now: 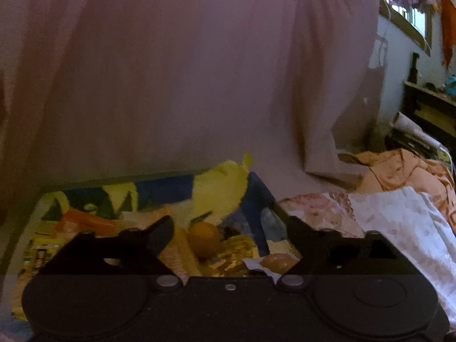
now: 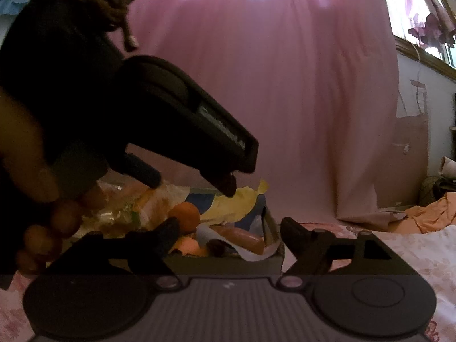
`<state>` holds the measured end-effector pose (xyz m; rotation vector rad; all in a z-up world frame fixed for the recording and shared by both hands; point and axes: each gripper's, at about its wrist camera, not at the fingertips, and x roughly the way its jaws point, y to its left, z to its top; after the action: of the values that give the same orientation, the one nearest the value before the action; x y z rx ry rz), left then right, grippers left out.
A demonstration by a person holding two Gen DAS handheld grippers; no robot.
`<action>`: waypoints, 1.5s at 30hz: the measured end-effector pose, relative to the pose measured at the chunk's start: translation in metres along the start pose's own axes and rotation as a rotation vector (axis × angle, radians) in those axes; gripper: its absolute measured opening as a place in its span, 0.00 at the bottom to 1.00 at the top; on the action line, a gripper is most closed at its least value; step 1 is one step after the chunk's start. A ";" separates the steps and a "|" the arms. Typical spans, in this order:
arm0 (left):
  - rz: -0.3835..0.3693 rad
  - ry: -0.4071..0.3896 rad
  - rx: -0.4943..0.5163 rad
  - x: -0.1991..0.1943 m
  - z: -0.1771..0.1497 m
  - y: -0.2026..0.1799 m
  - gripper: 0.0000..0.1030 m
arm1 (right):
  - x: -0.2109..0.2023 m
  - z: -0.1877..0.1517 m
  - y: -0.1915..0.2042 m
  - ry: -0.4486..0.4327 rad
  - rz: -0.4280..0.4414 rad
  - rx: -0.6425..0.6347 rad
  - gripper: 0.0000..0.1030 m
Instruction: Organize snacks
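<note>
In the left wrist view a cardboard box [image 1: 258, 196] holds the snacks: a round orange [image 1: 203, 239], a yellow packet [image 1: 219, 196], a gold wrapper [image 1: 236, 252] and a brown roll in white paper [image 1: 278, 262]. My left gripper [image 1: 229, 228] hangs over the box with its jaws wide apart; the orange lies below and between them, untouched. In the right wrist view my right gripper [image 2: 229, 225] stands open just in front of the box [image 2: 222, 266], nothing between its fingers. There the orange [image 2: 185, 216] and a sausage [image 2: 242, 238] show inside, with one of the left gripper's fingers [image 2: 225, 182] above them.
A pink curtain [image 2: 285, 99] hangs close behind the box. A person's hand [image 2: 42, 176] holds the left gripper at the left. Floral bedding [image 1: 399, 222] and an orange cloth [image 2: 433, 213] lie to the right, with a wall and a window beyond.
</note>
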<state>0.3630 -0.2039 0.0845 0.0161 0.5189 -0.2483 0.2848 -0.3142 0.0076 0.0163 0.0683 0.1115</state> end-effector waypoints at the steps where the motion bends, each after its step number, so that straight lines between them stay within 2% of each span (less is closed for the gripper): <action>1: 0.010 -0.010 -0.010 -0.006 0.000 0.002 0.91 | -0.002 0.002 -0.001 -0.002 -0.004 0.010 0.85; 6: 0.047 -0.037 -0.063 -0.033 -0.001 0.018 0.97 | -0.022 0.013 -0.004 -0.013 -0.016 0.063 0.93; 15: 0.110 -0.100 -0.177 -0.094 -0.007 0.055 0.99 | -0.065 0.041 0.004 -0.047 -0.024 0.112 1.00; 22: 0.149 -0.163 -0.250 -0.151 -0.029 0.075 0.99 | -0.103 0.057 0.017 -0.079 -0.018 0.122 1.00; 29: 0.201 -0.221 -0.259 -0.203 -0.056 0.084 0.99 | -0.134 0.065 0.033 -0.100 -0.013 0.123 1.00; 45: 0.271 -0.272 -0.329 -0.269 -0.100 0.101 0.99 | -0.174 0.068 0.055 -0.085 -0.015 0.115 1.00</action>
<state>0.1123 -0.0363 0.1255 -0.2631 0.2767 0.1020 0.1110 -0.2795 0.0880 0.1358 -0.0102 0.0912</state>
